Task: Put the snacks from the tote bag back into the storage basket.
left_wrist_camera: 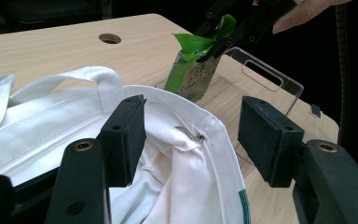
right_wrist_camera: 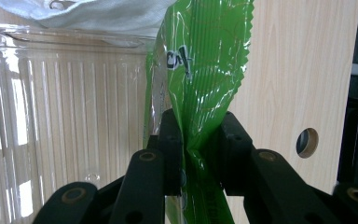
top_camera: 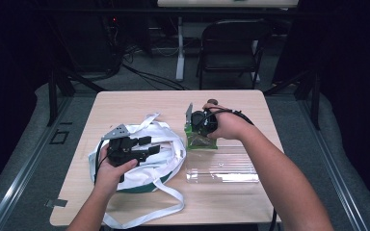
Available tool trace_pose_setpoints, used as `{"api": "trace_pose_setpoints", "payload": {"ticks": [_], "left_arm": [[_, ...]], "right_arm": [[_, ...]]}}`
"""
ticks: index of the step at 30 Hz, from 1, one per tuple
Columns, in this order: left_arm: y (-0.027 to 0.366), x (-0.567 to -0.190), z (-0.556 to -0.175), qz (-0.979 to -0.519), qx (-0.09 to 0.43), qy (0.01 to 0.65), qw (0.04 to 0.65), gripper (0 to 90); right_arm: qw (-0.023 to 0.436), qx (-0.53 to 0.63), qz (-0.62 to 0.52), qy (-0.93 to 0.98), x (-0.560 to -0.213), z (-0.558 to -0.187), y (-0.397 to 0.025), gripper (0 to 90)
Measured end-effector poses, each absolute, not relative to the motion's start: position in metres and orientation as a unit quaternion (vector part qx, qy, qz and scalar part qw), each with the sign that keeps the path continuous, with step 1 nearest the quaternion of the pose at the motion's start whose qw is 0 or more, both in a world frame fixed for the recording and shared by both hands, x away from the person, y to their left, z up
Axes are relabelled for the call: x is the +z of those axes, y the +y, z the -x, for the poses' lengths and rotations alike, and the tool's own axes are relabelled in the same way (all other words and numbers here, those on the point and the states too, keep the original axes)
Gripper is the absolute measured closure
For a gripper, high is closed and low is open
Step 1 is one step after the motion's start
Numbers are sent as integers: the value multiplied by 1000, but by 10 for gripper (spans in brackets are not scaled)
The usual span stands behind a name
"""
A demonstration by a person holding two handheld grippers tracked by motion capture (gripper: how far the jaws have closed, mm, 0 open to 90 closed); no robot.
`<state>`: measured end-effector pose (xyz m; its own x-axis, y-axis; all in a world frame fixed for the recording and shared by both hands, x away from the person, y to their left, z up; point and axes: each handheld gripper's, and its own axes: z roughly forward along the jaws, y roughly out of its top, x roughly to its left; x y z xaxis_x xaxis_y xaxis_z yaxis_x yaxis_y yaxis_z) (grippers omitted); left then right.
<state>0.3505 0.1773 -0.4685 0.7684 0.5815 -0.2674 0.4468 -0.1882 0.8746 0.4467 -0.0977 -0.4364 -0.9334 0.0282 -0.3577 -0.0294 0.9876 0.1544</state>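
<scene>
Green snack packet (right_wrist_camera: 200,74) pinched in right gripper (right_wrist_camera: 196,140) beside white bag (top_camera: 164,144); left gripper (left_wrist_camera: 191,135) gapes over the bag's rim.

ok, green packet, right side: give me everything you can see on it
The green packet is a glossy, crinkled plastic pouch with a zigzag-cut edge and printed lettering too partial to read. The right gripper is shut on one end, pinching the film flat between its jaws. In the left gripper view it stands roughly upright at the near edge of the clear plastic tray, beside the white cloth bag. Whether its bottom rests on the tray or table is unclear.
</scene>
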Motion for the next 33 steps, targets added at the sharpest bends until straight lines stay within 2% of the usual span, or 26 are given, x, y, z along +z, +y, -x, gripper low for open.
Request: {"api": "trace_pose_setpoints", "payload": {"ticks": [7, 13, 17, 21, 22, 28, 33], "left_arm": [[176, -471, -351, -769, 60, 336, 540, 416], [176, -471, -351, -769, 58, 337, 539, 416], [176, -471, -351, -769, 58, 337, 540, 416], [176, -471, -351, -768, 58, 337, 541, 416], [176, -471, -351, -768, 59, 338, 542, 417], [176, -471, -351, -768, 59, 338, 541, 416], [177, -471, -351, -767, 60, 339, 541, 416]], "right_arm": [[184, 86, -2, 979, -442, -447, -99, 742], [187, 84, -8, 979, -444, -449, -104, 698], [198, 79, -14, 977, -445, -451, -106, 633], [195, 87, -26, 977, -444, -451, -106, 588], [195, 88, -32, 976, -444, -452, -106, 543], [192, 92, -49, 976, -444, -453, -107, 458], [195, 94, -57, 975, -443, -453, -108, 437]]}}
